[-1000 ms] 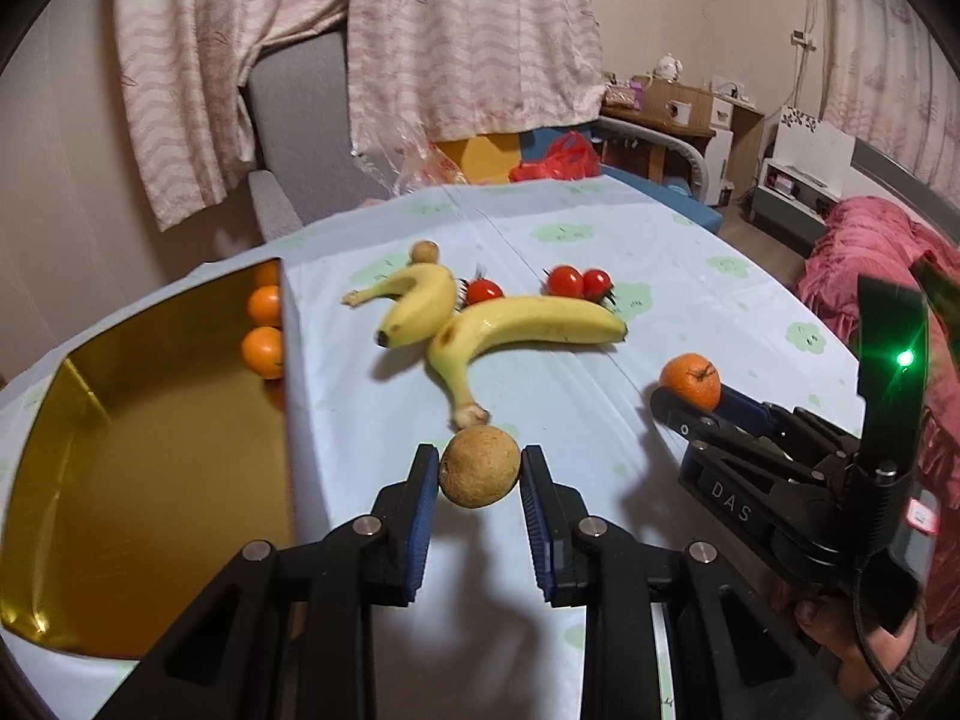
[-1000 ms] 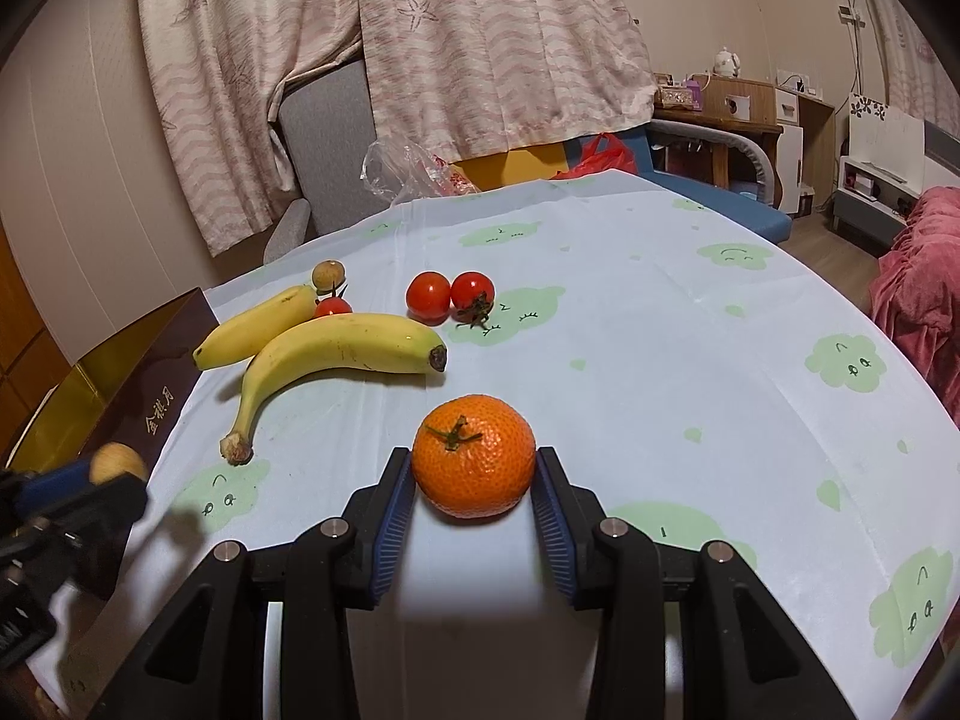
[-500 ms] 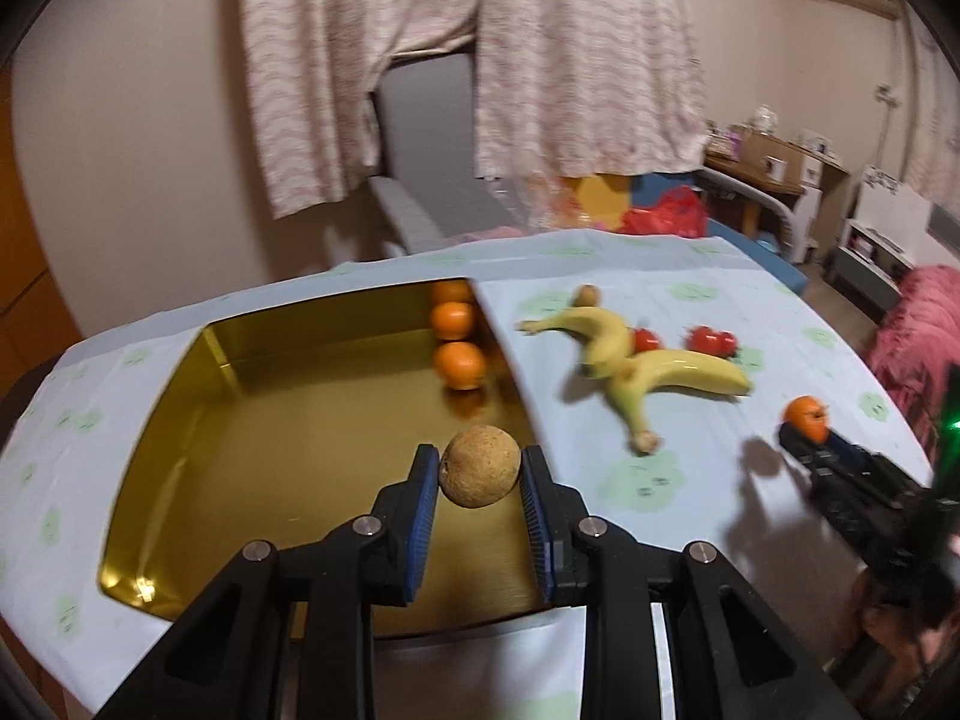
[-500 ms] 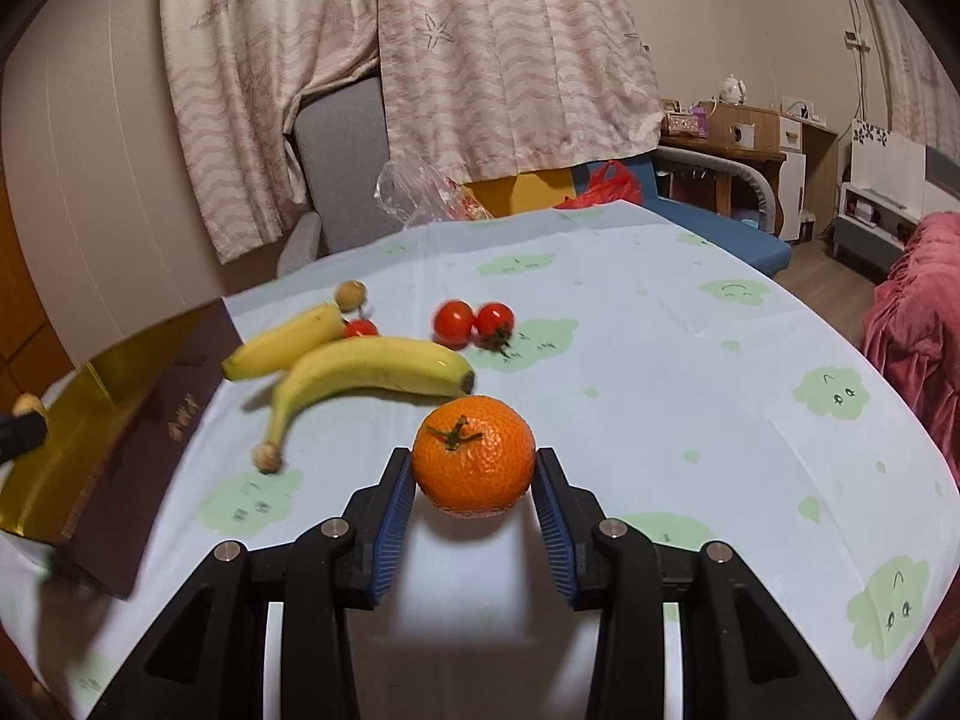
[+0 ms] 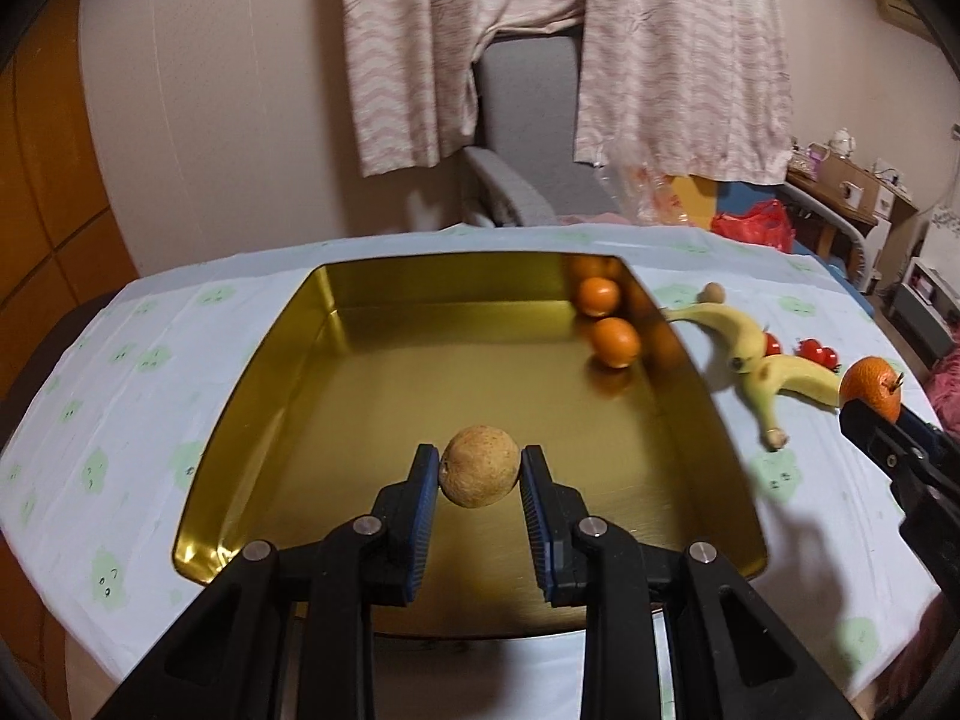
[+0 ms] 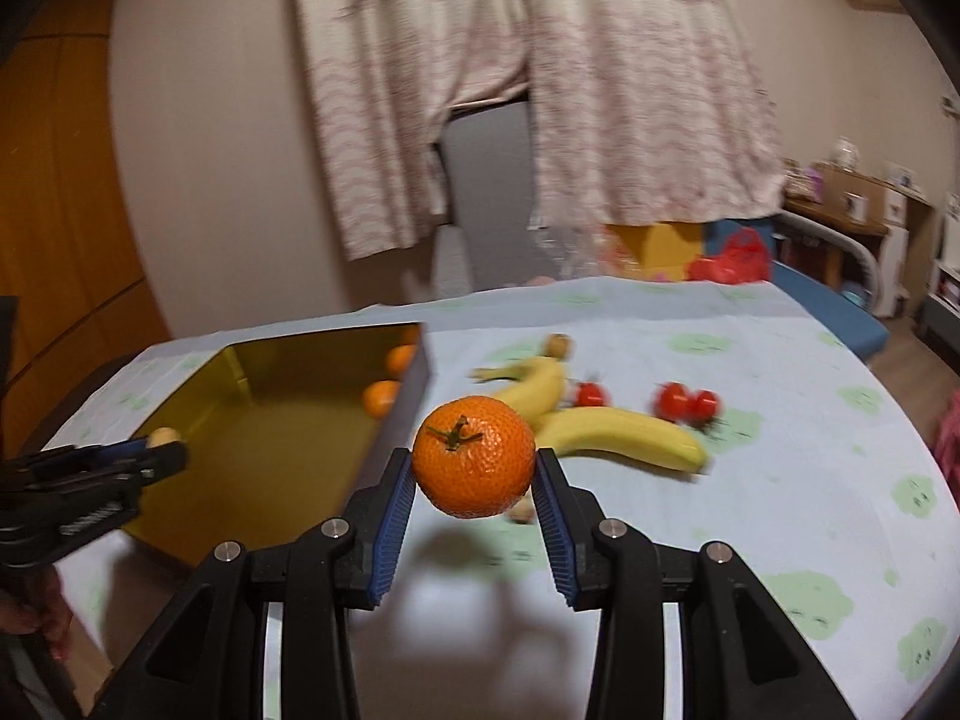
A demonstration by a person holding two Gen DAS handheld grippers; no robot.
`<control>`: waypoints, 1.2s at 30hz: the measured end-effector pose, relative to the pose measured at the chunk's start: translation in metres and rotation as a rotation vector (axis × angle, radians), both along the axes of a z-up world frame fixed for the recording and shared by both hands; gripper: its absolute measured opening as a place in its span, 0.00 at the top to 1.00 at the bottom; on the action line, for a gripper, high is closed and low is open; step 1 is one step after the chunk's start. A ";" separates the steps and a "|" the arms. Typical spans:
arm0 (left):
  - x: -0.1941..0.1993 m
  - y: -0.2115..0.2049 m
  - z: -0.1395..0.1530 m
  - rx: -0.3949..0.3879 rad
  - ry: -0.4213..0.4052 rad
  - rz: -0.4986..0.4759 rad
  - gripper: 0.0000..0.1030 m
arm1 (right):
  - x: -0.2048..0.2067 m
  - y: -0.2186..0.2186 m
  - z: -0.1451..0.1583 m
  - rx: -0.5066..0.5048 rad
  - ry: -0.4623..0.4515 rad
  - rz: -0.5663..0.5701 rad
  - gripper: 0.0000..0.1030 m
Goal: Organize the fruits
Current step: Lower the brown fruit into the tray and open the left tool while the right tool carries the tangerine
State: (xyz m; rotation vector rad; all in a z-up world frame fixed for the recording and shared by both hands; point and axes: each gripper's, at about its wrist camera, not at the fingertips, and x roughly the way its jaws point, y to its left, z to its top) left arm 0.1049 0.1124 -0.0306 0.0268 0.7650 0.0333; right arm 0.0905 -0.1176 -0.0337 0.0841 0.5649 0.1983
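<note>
Left gripper (image 5: pixel 479 474) pinches a round tan fruit (image 5: pixel 479 465) over the shiny gold rectangular tray (image 5: pixel 252 420). Right gripper (image 6: pixel 474 474) clamps a dimpled orange mandarin (image 6: pixel 474 455) above the pale blue tablecloth (image 6: pixel 810 480).

Table w/ pale blue cloth (image 5: pixel 372 258), green cloud print. On it: gold tray (image 5: pixel 252 396) at left; right of tray, two bananas (image 6: pixel 618 435), cherry tomatoes (image 6: pixel 687 402), small brown fruit (image 6: pixel 559 345)

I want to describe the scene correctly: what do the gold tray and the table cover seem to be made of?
The tray looks like thin metal with a glossy gold finish: its walls mirror the oranges inside, though coated card is possible. The table cover seems soft cloth, matte pale blue with green prints and slight wrinkles.
</note>
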 end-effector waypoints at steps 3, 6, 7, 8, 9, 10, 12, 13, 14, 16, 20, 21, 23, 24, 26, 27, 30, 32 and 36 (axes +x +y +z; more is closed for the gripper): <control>0.002 0.010 -0.007 0.005 0.016 0.018 0.73 | 0.002 0.023 0.004 -0.017 -0.001 0.054 0.60; 0.004 0.021 -0.014 0.003 0.035 0.045 0.73 | 0.006 0.048 0.003 -0.041 0.014 0.114 0.60; 0.005 0.025 -0.016 0.000 0.041 0.055 0.73 | 0.008 0.052 0.002 -0.051 0.021 0.130 0.60; 0.005 0.027 -0.018 0.001 0.046 0.061 0.73 | 0.009 0.060 0.001 -0.063 0.029 0.148 0.60; 0.005 0.030 -0.021 0.004 0.051 0.066 0.73 | 0.010 0.065 0.000 -0.071 0.032 0.160 0.60; 0.008 0.031 -0.022 0.004 0.056 0.070 0.73 | 0.012 0.071 -0.002 -0.083 0.035 0.170 0.60; 0.012 0.036 -0.025 0.003 0.068 0.080 0.73 | 0.015 0.078 -0.005 -0.099 0.045 0.184 0.60; 0.013 0.038 -0.028 0.004 0.075 0.086 0.73 | 0.017 0.082 -0.008 -0.106 0.054 0.189 0.60; 0.014 0.041 -0.029 0.006 0.079 0.090 0.73 | 0.018 0.085 -0.011 -0.112 0.066 0.192 0.60; 0.014 0.044 -0.032 0.009 0.084 0.096 0.73 | 0.024 0.088 -0.017 -0.129 0.093 0.193 0.60; 0.016 0.047 -0.037 0.014 0.094 0.103 0.73 | 0.029 0.091 -0.023 -0.134 0.129 0.193 0.60; 0.017 0.048 -0.038 0.013 0.097 0.105 0.73 | 0.031 0.092 -0.025 -0.136 0.137 0.193 0.60; 0.018 0.048 -0.040 0.016 0.102 0.107 0.73 | 0.032 0.094 -0.027 -0.146 0.141 0.195 0.60; 0.019 0.049 -0.041 0.016 0.105 0.108 0.73 | 0.033 0.095 -0.027 -0.148 0.145 0.197 0.60; 0.019 0.050 -0.043 0.017 0.108 0.110 0.72 | 0.034 0.096 -0.029 -0.153 0.152 0.196 0.60; 0.019 0.050 -0.044 0.019 0.109 0.112 0.72 | 0.035 0.097 -0.029 -0.156 0.155 0.194 0.60; 0.020 0.052 -0.046 0.021 0.113 0.116 0.72 | 0.036 0.099 -0.030 -0.161 0.160 0.196 0.60; 0.022 0.053 -0.047 0.020 0.116 0.119 0.72 | 0.036 0.100 -0.031 -0.165 0.165 0.200 0.60; 0.023 0.054 -0.050 0.024 0.121 0.124 0.72 | 0.035 0.102 -0.034 -0.164 0.172 0.213 0.60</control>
